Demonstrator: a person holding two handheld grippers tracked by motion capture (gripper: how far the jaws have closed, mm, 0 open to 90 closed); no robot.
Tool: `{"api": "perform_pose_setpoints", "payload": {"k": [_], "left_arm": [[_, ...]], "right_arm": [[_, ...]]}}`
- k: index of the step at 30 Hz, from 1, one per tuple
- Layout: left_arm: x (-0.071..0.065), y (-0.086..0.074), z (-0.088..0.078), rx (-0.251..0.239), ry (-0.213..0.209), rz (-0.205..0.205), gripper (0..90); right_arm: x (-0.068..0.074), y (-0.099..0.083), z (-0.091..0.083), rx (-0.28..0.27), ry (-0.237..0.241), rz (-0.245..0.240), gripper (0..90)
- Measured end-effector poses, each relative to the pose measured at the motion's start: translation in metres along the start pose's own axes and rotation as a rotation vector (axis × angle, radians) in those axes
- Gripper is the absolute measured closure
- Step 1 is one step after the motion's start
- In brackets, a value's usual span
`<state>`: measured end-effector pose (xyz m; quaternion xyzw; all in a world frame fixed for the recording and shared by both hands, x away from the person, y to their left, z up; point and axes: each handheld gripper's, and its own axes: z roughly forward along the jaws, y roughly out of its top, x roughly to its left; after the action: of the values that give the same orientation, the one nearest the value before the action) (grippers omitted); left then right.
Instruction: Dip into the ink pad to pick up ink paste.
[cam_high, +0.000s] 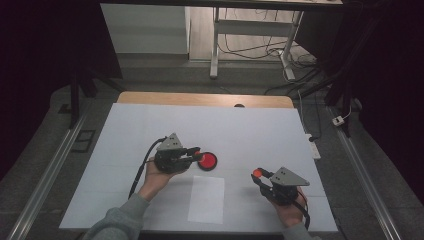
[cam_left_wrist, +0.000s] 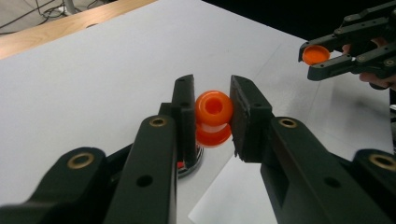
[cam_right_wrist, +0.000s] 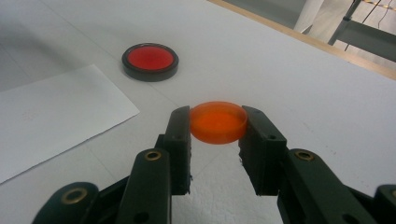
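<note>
**Two hand-held grippers, each with something orange-red at the tips**

So from above: the table (cam_high: 150, 125) has a white cover with a bare wooden strip along the far edge. The left hand-held gripper (cam_high: 197, 152) sits near the middle, jaws pointing right, pinching a small orange-red piece right next to a round black dish with a red centre (cam_high: 207, 161). The right hand-held gripper (cam_high: 258, 174) is well apart from it, toward the near right, jaws pointing left and up the picture, with a small orange cap (cam_high: 257, 172) between its tips. A white sheet of paper (cam_high: 206, 199) lies flat between the two hands, near the front edge. Grey sleeve (cam_high: 117, 220) on the left arm.
</note>
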<state>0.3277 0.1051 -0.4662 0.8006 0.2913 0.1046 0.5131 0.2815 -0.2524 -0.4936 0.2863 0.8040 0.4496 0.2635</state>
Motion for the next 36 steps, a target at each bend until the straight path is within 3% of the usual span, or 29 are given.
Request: {"api": "perform_pose_setpoints", "payload": {"k": [18,36], "left_arm": [[0.012,-0.002,0.033,0.067,0.001,0.012,72.5],[0.016,-0.01,0.052,0.125,0.021,0.023,72.5]], "right_arm": [[0.0,0.0,0.001,0.01,-0.001,-0.004,64.4],[0.001,-0.001,0.002,0.013,0.006,-0.007,64.4]]}}
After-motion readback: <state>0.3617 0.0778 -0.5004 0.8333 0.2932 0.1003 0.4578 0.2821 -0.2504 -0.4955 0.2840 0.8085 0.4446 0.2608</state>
